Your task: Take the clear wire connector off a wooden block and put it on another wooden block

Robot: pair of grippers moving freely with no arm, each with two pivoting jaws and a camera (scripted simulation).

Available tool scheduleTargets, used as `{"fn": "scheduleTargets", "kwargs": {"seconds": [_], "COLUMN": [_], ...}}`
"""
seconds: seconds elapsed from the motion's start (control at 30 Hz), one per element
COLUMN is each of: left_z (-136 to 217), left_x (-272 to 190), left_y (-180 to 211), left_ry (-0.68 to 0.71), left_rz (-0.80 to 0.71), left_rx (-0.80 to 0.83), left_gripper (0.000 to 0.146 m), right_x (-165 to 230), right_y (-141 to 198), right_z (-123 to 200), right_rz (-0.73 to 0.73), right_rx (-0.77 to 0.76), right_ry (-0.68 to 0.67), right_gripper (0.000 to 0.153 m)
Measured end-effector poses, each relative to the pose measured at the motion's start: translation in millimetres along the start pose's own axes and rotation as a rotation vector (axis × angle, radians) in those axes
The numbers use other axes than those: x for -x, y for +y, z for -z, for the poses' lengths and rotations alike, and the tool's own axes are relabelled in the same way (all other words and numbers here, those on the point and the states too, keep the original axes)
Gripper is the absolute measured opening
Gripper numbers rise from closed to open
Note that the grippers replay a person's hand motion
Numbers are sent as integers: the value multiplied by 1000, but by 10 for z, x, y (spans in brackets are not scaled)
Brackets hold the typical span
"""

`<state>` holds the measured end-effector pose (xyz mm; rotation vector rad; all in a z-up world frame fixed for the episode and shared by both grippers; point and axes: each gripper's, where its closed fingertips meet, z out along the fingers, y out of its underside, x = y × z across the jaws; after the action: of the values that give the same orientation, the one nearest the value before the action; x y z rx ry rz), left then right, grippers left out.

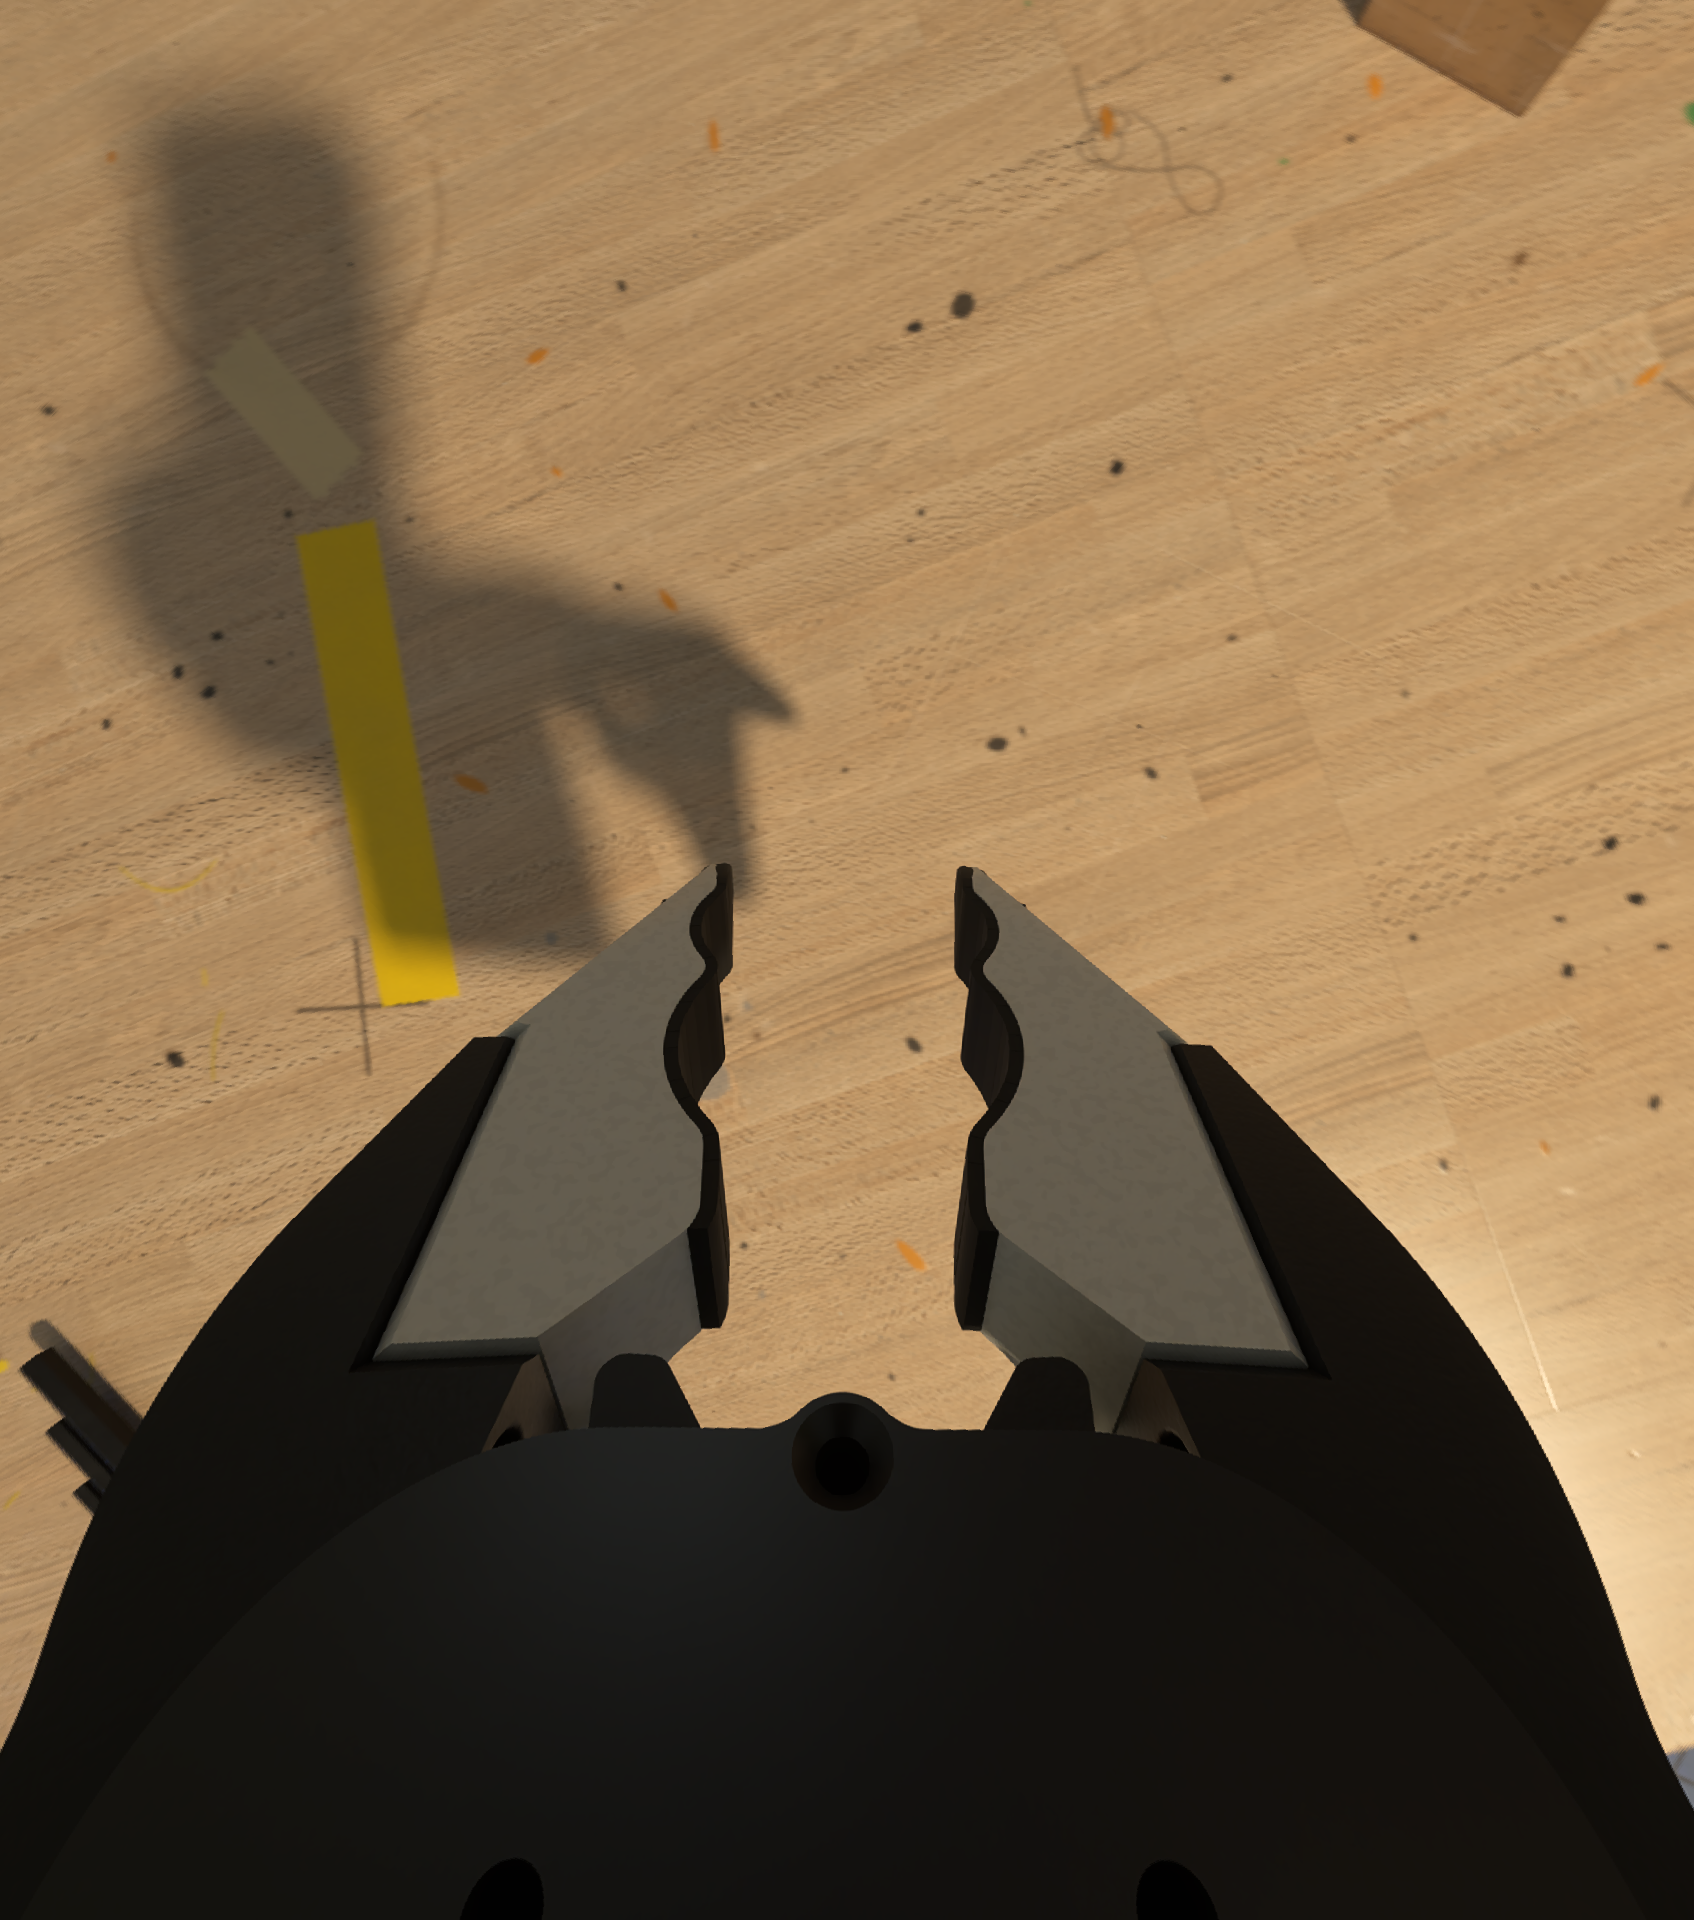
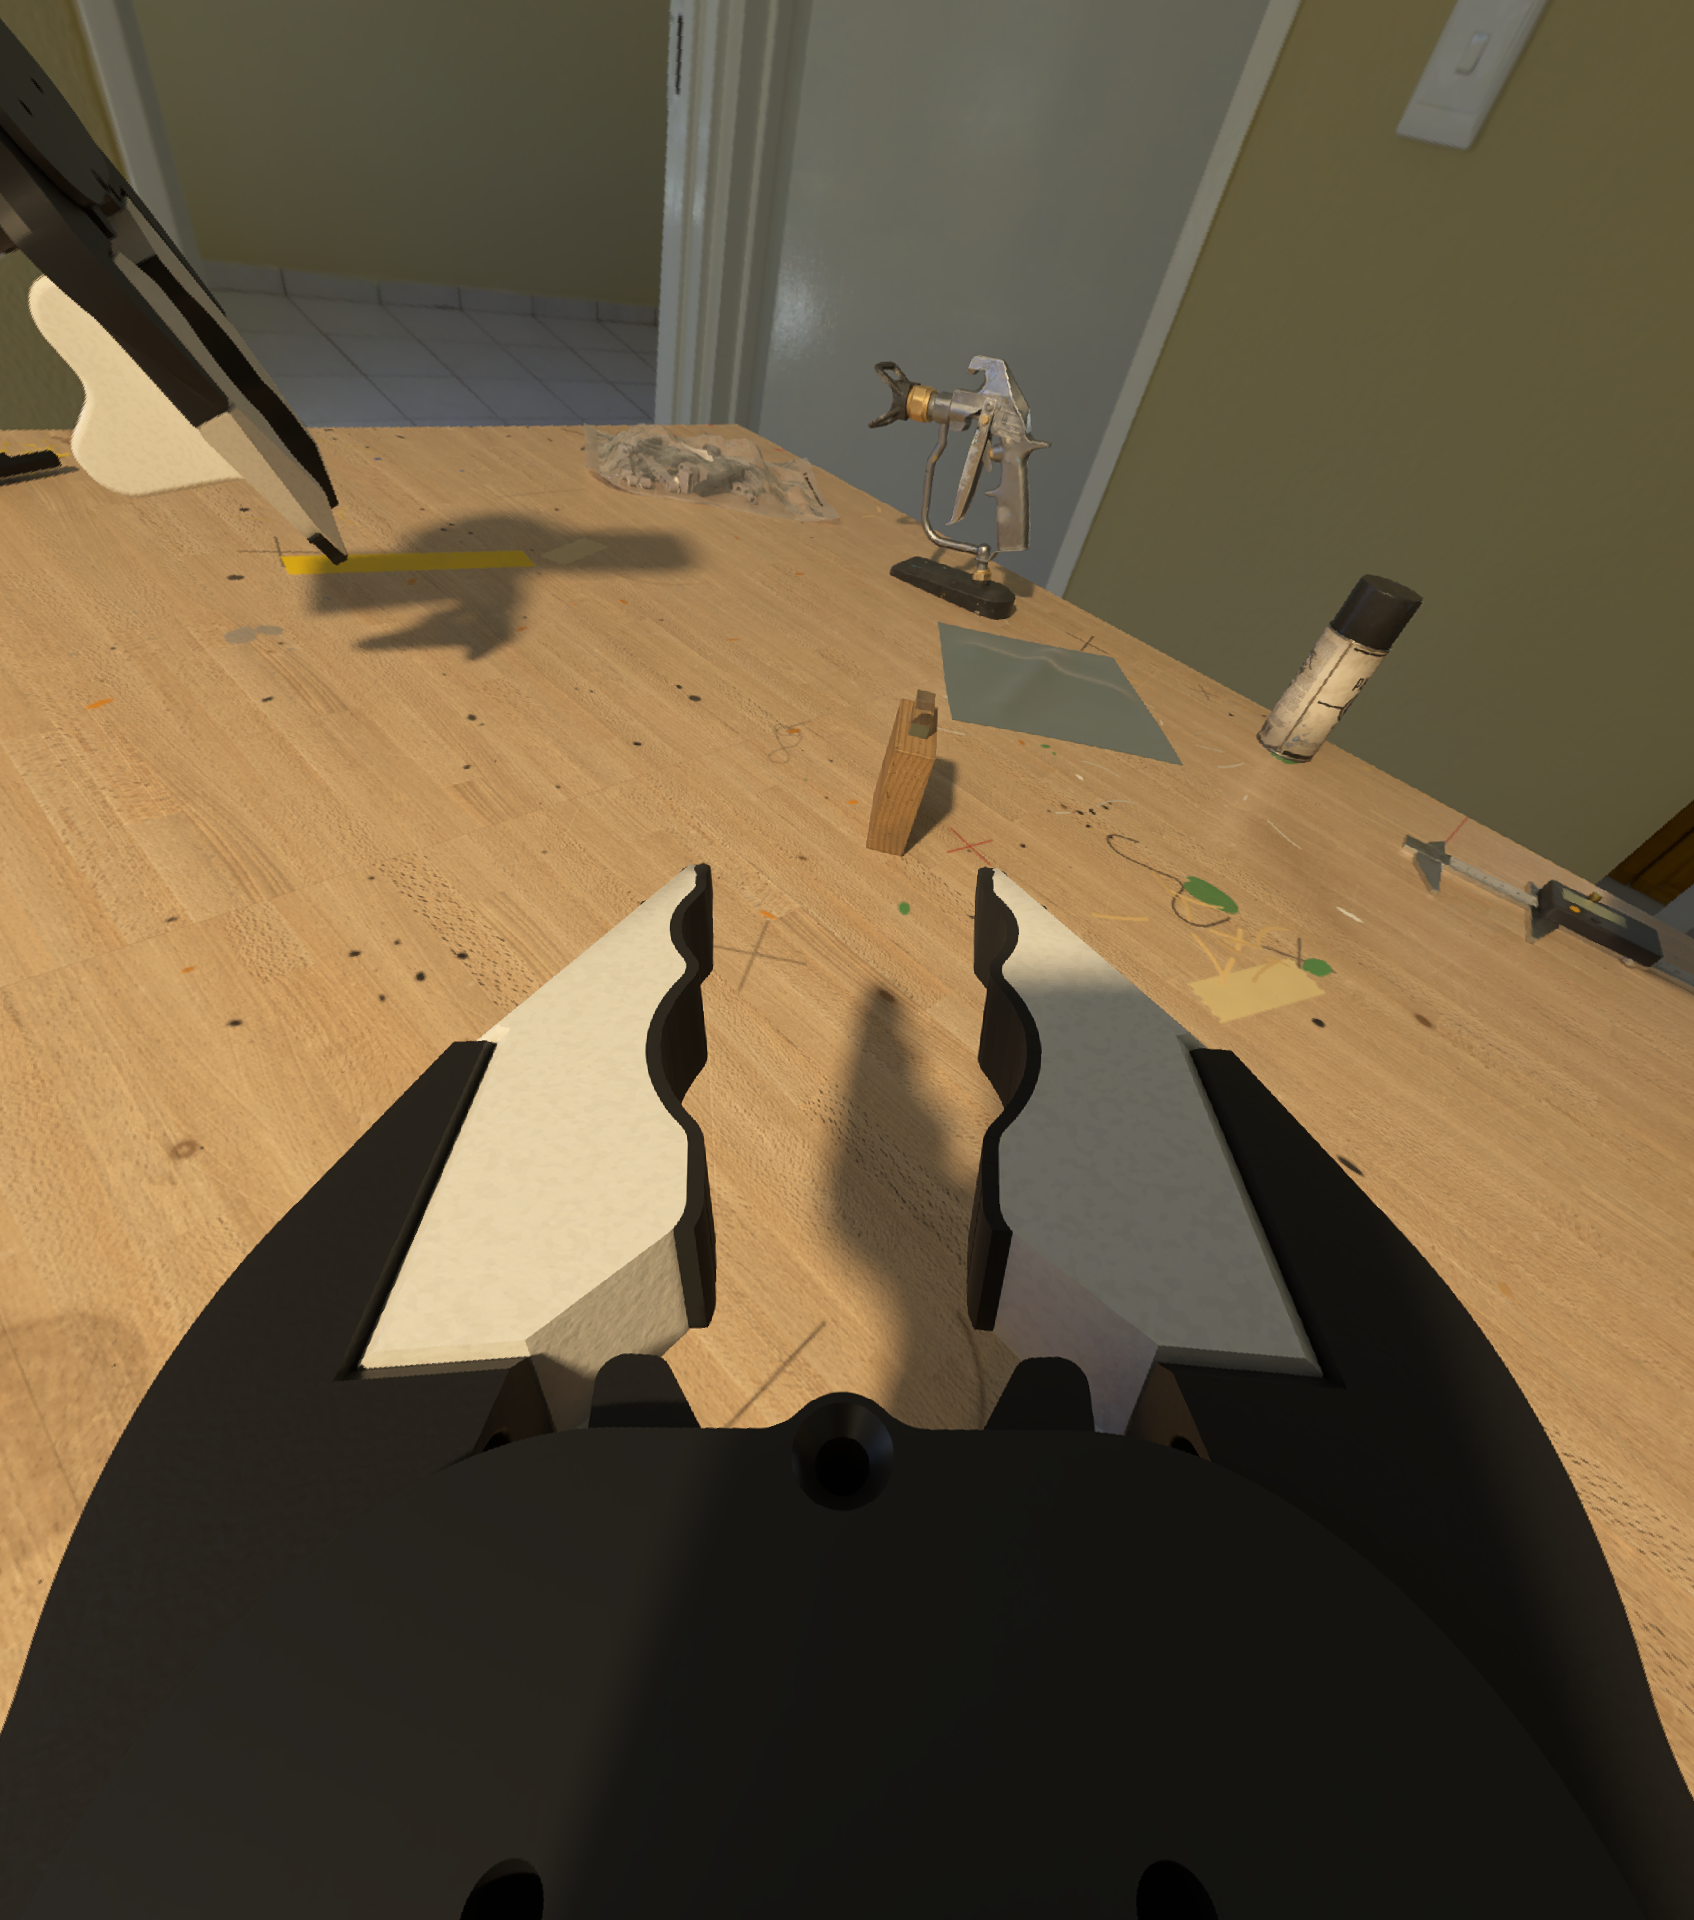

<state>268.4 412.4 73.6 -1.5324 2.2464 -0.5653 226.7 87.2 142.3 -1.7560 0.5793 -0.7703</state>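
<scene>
A wooden block (image 2: 903, 781) stands on edge on the wooden table, ahead of my right gripper and slightly right. A small clear wire connector (image 2: 923, 715) sits on its top. My right gripper (image 2: 843, 883) is open and empty, above the table and short of the block. My left gripper (image 1: 843, 883) is open and empty, pointing down at bare tabletop. It also shows in the right wrist view (image 2: 329, 540) at the upper left, its tips near a yellow tape strip. A corner of a wooden block (image 1: 1477, 47) shows at the top right of the left wrist view.
A yellow tape strip (image 1: 375, 764) lies left of my left gripper. Farther off in the right wrist view are a spray gun on a stand (image 2: 973, 478), a grey sheet (image 2: 1051, 691), a spray can (image 2: 1336, 670), a caliper (image 2: 1570, 904) and a bag of small parts (image 2: 708, 468).
</scene>
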Motion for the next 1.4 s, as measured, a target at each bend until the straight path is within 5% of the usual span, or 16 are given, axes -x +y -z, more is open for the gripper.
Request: {"fn": "scheduleTargets", "kwargs": {"seconds": [0.43, 0.67, 0.93, 1.2, 1.4], "left_z": [117, 396, 665, 589, 540], "left_x": [-725, -511, -137, -45, -53], "left_y": [0, -217, -300, -211, -155], "left_ry": [178, 15, -211, -176, -161], "left_rz": [-70, -15, 9, 16, 2], "left_rx": [-90, -259, -405, -454, -494], "left_gripper": [39, 42, 46, 46, 45], "right_x": [24, -272, -363, -380, -404], "right_y": [-99, -291, -20, -102, -64], "right_z": [-324, -1157, -2045, -2143, -2202], "right_rz": [-29, -98, -189, -80, -118], "right_rx": [70, 280, 616, 711, 888], "right_ry": [-121, -198, -209, -170, -157], "right_gripper": [58, 64, 65, 48, 52]}}
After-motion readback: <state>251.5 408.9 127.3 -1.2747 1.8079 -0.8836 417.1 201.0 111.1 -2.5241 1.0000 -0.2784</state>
